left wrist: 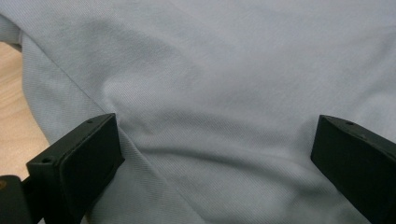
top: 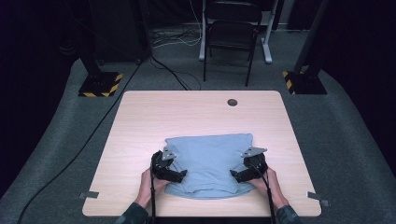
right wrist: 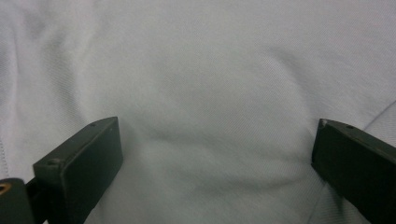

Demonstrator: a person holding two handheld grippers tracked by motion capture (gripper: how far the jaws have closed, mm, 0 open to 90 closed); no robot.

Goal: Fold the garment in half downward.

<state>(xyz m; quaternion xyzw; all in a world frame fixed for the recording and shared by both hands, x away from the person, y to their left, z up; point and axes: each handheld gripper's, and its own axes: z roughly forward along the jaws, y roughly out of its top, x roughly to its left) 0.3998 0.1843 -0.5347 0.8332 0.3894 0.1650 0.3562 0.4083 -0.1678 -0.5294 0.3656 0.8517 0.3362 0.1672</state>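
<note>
On the near half of the wooden table (top: 140,112), closer to the person's edge than to the grommet hole (top: 232,102), lies a folded light-blue cloth (top: 210,158). Roughly rectangular, long axis running left-right across the table, parallel to the near edge. Far edge fairly straight, near edge curved and bunched, a fold lip along it. Cloth sits about centred left to right on the table, well apart from the grommet hole.

Left gripper (top: 179,174) is at the cloth's left near corner, held in the person's left hand (top: 148,184), jaws pointing inward toward the cloth's middle. Left gripper view: jaws spread wide, cloth (left wrist: 224,93) lying across the gap between them, a crease running by the left jaw, bare table (left wrist: 11,112) off that side. Nothing pinched; jaws look down onto the fabric, contact cannot be told.

Right gripper (top: 236,174) is at the cloth's right near corner, in the right hand (top: 270,183), jaws pointing inward too, mirroring the left. Right gripper view: jaws wide apart, cloth (right wrist: 210,93) with soft wrinkles between them, nothing clamped.

Beyond the table's far edge stands a black folding chair (top: 232,32); cables (top: 173,39) on the grey floor.
</note>
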